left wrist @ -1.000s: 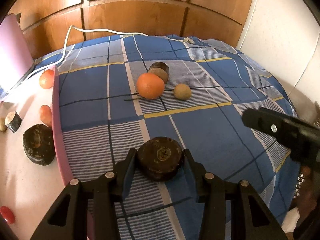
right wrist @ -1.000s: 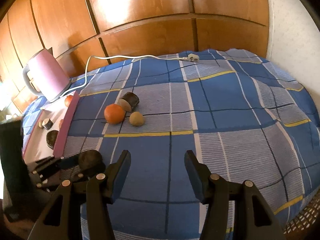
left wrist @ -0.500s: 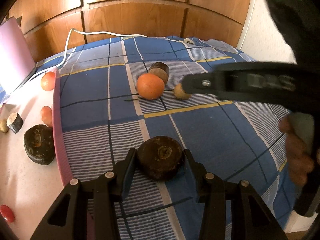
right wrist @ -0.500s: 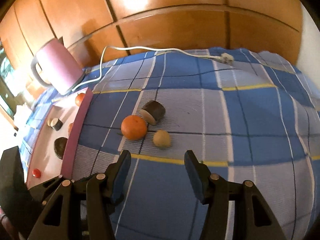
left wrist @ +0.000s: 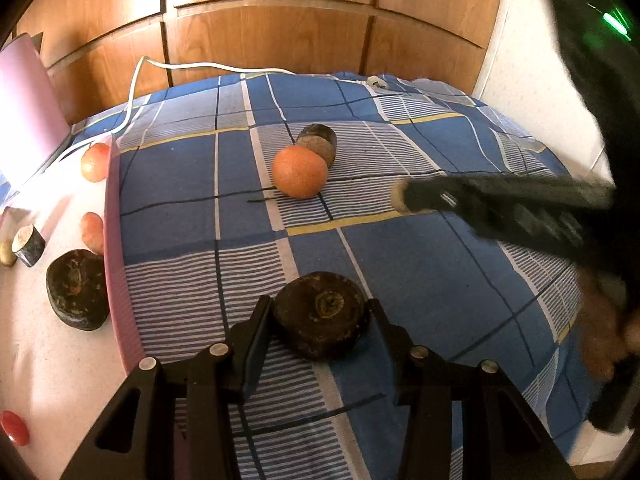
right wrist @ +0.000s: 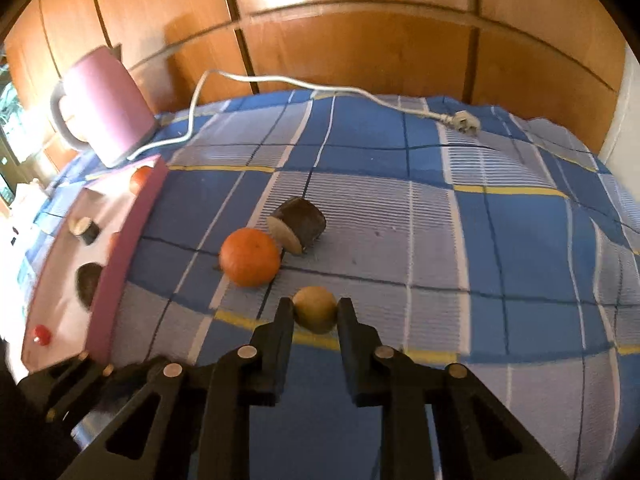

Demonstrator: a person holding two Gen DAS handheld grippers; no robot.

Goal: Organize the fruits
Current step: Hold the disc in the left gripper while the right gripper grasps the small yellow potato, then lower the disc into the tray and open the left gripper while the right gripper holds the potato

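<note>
blue checked bedspread (right wrist: 500,240), on it orange (right wrist: 249,257), cut dark cylinder (right wrist: 298,225), pink tray (right wrist: 132,240), pink kettle (right wrist: 106,104), white cord (right wrist: 280,80)

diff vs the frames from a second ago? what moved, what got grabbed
The right gripper swung in over the blue checked bedspread toward the fruit cluster, and its jaws have just closed on the small yellow-green fruit. Unchanged: the left gripper stays clamped on the dark round fruit; the orange, the cut dark piece and the fruits on the pink tray sit as before.

Small tan fruit (right wrist: 315,309) on checked cloth; orange (right wrist: 249,256) beside cut dark piece (right wrist: 298,226); dark disc (left wrist: 320,314) nearer.
</note>
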